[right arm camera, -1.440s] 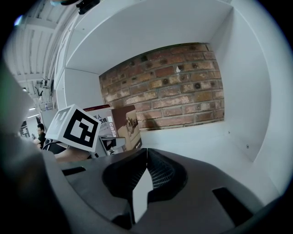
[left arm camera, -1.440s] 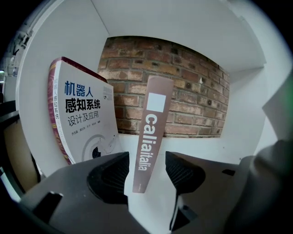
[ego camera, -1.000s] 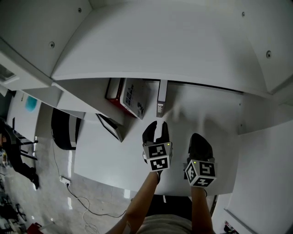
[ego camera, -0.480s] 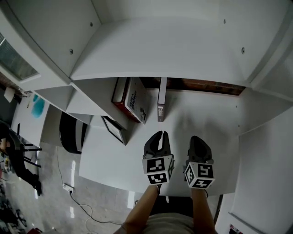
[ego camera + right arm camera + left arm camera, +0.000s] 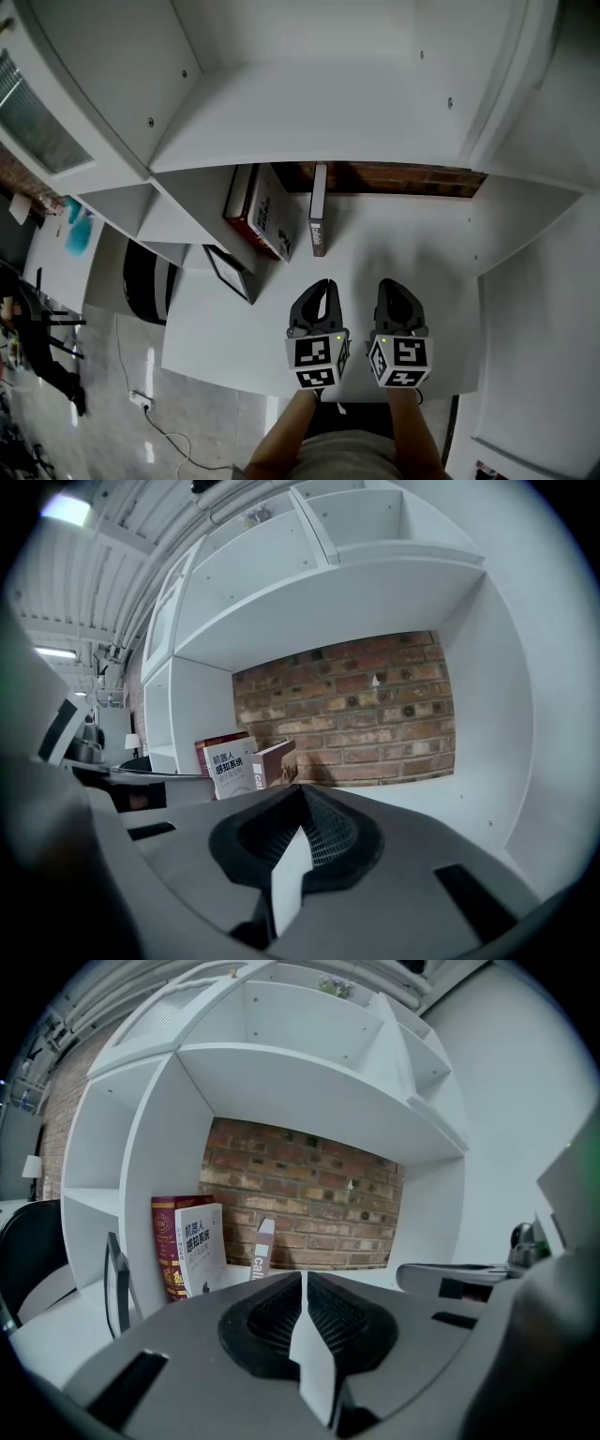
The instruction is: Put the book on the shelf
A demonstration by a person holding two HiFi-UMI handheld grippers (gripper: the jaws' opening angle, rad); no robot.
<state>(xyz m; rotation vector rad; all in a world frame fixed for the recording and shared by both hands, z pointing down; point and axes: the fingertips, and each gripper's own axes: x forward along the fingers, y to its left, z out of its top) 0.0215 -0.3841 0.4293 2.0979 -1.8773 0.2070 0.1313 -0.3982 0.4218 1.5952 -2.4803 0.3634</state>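
From the head: places the book (image 5: 318,217) upright on the shelf (image 5: 403,225), spine outward, dead ahead of the left gripper (image 5: 323,284), farther from the right gripper (image 5: 395,285). Left gripper view: shows jaws pressed together, nothing between. Right gripper view: same, book off left

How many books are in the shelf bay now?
3: a thick red book against the left divider, a white-covered book against it, a thin grey book apart to their right. None seem hidden.
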